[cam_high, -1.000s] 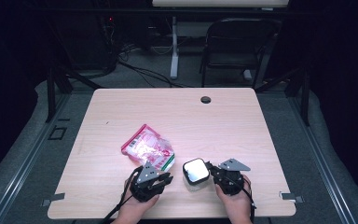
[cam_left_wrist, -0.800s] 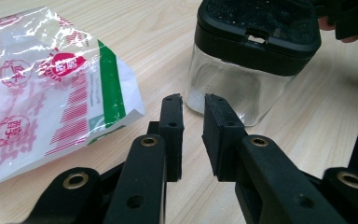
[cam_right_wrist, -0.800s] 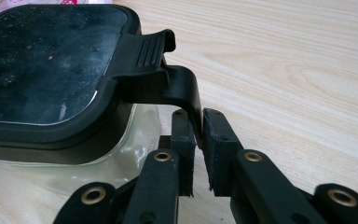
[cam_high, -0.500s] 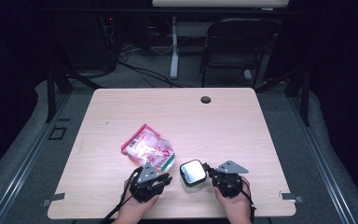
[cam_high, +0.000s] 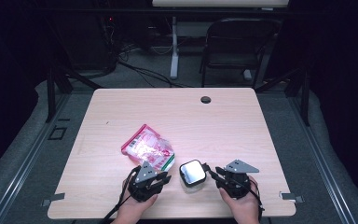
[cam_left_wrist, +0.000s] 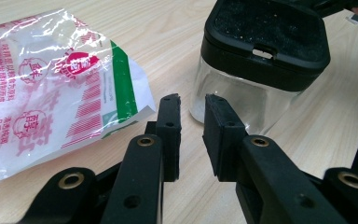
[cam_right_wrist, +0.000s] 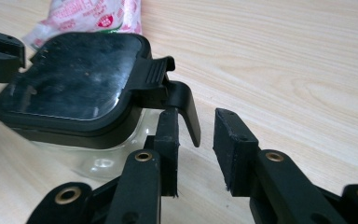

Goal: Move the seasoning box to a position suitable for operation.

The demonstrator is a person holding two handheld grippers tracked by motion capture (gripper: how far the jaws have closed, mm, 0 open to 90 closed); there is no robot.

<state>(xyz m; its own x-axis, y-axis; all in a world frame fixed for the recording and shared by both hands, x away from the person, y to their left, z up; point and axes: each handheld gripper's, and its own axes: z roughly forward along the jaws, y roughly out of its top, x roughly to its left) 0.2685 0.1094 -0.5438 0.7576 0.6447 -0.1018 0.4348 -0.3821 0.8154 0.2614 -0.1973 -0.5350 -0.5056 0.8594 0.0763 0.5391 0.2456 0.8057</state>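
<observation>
Jar (cam_high: 192, 173) with a black lid stands on the desk (cam_high: 223, 126) near its front edge, between the two grippers. Right gripper (cam_right_wrist: 196, 140) has just been opening; its jaws stand apart beside the lid's latch (cam_right_wrist: 177, 100), gripping nothing. Left gripper (cam_left_wrist: 192, 135) is slightly apart and empty, near a snack bag (cam_left_wrist: 51, 88).

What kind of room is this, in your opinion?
Probably a lab or a recording workspace, not a home. A bare wooden table stands on grey carpet in a dark room, cables run over the floor behind it, and a black folding chair stands beyond the far edge.
</observation>
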